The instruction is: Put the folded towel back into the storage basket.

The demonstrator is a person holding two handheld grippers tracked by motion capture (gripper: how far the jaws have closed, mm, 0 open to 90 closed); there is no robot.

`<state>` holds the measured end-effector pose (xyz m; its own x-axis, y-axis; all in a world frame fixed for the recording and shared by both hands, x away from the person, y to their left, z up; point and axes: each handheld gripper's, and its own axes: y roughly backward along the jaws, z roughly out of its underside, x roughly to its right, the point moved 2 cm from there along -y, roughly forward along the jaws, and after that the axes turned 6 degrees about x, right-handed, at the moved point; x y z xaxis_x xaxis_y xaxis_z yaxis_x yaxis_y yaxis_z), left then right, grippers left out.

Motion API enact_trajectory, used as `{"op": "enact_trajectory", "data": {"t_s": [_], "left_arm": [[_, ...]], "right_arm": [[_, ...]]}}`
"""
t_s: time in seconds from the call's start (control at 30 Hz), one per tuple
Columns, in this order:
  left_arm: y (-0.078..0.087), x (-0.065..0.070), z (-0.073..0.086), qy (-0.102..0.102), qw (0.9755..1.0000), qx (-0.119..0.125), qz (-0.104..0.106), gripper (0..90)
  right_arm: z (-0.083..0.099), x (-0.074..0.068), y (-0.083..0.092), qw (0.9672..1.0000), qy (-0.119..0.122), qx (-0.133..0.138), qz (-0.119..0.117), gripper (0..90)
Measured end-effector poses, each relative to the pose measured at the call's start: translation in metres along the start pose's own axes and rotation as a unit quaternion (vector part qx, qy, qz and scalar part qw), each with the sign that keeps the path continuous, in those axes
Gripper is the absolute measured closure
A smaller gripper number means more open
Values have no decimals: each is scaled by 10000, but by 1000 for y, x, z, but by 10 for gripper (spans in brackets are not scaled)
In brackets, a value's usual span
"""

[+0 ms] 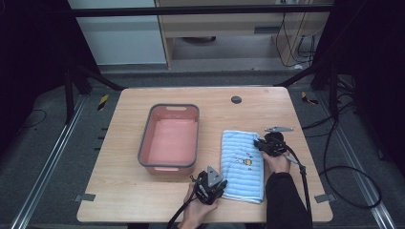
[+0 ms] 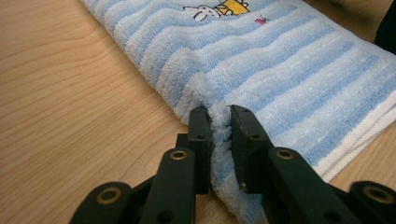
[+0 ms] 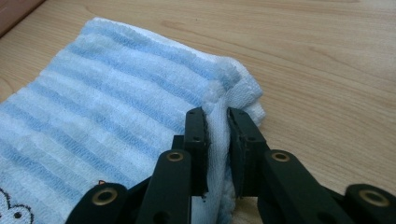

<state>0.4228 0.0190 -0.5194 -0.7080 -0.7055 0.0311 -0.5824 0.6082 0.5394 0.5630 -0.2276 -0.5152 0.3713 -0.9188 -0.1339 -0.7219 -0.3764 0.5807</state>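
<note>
Folded blue-striped towel (image 1: 242, 164) lies flat on the wooden table (image 1: 124, 195), right of centre, near the person's edge. Small cartoon print faces up at its middle. Pink bin (image 1: 169, 138) with grey rim sits just left of the towel, apart from it.

Left gripper (image 1: 216, 187) at the towel's near-left corner. In the left gripper view its jaws are clamped on a pinched ridge of towel (image 2: 280, 60) edge, terry bunched between the pads.

Right gripper (image 1: 261, 144) at the towel's far-right edge. In the right gripper view its jaws are likewise closed on a fold of towel (image 3: 107, 93) at a corner, cloth squeezed upright between them.

Both pinched corners sit low, close to the tabletop; rest of towel lies flat.
</note>
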Motion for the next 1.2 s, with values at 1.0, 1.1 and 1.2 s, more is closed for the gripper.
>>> {"op": "enact_trajectory", "data": {"t_s": [1.0,1.1,1.2], "left_arm": [[36,-3,-27,111,9981,547,270,856],[41,-4,-30,75,9979,585,256,856],[46,-6,-33,75,9976,639,252,856]], "right_arm": [[-34,-24,47,9951,496,815,-250,831],[-36,-26,49,9949,508,839,-245,831],[-40,-28,54,9943,540,888,-243,832]]}}
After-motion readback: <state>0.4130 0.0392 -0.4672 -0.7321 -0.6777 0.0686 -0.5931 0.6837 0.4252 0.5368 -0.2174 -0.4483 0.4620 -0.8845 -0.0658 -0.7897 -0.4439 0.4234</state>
